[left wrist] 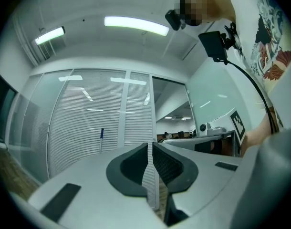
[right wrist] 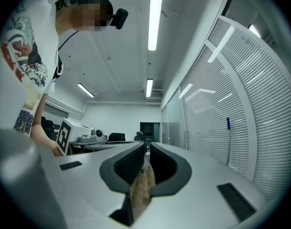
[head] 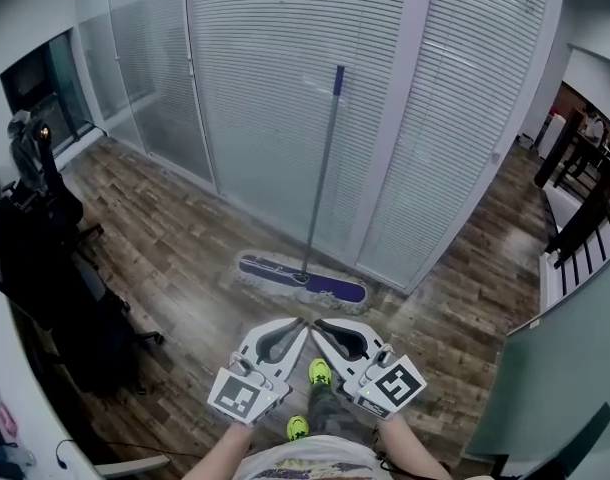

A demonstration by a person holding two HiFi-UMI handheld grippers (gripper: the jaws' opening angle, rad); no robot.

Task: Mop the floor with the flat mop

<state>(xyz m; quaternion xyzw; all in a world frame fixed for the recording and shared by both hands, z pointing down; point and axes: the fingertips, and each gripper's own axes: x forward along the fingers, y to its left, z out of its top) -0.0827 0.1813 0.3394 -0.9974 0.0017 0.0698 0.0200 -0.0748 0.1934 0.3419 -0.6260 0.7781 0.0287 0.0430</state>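
A flat mop leans against the blinds wall: its grey handle (head: 323, 163) with a blue tip stands nearly upright, and its purple-and-white head (head: 301, 277) lies flat on the wood floor. My left gripper (head: 302, 322) and right gripper (head: 315, 323) are held side by side just in front of the mop head, tips almost meeting, both shut with nothing between the jaws. The mop's blue tip (left wrist: 101, 133) shows far off in the left gripper view, and the handle (right wrist: 228, 136) appears at the right in the right gripper view.
A glass wall with white blinds (head: 285, 88) runs behind the mop. Black office chairs (head: 45, 268) stand at the left, and a dark railing (head: 585, 208) and glass partition at the right. My green shoes (head: 319, 372) are on the wood floor below the grippers.
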